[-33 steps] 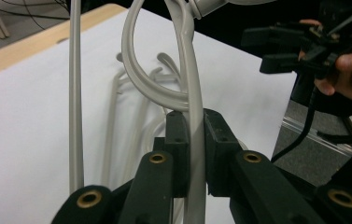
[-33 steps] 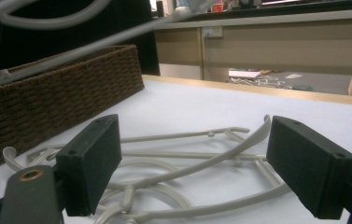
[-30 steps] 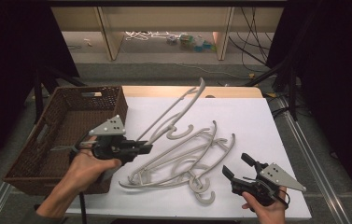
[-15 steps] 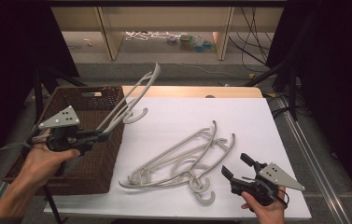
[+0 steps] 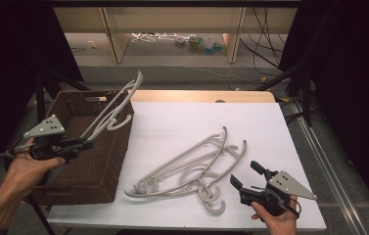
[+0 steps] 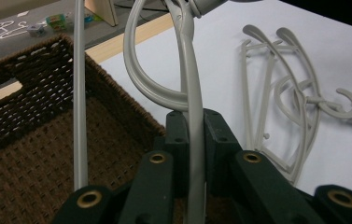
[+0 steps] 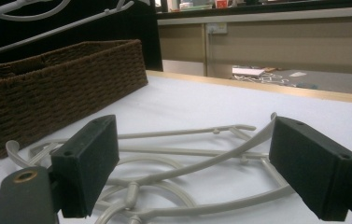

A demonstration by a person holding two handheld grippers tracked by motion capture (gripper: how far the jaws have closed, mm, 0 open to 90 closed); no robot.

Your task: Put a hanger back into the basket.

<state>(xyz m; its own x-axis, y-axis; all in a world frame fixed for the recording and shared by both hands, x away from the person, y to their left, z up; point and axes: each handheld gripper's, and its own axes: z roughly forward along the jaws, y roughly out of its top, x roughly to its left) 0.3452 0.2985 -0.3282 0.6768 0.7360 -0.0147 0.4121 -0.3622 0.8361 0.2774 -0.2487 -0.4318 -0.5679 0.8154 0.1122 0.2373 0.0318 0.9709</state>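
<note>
Holding one grey hanger (image 5: 113,108) by its arm, the left gripper (image 5: 81,145) sits at the lower left of the high view, over the brown woven basket (image 5: 99,169). Its jaws are clenched on the hanger, which the left gripper view shows pinched between the pads. The hanger's long axis runs up and to the right from the jaws, with its far tip and hook above the basket's right rim, toward the upper middle of the frame. I judge the coming move to be a lowering into the basket, so the hanger should first be swung in line with the basket's length. The right gripper (image 5: 244,177), at the lower right, is released, its jaws spread wide. The pile of hangers (image 5: 192,166) lies on the white table (image 5: 182,117) just to its upper left, closer to this hand than to the other.
</note>
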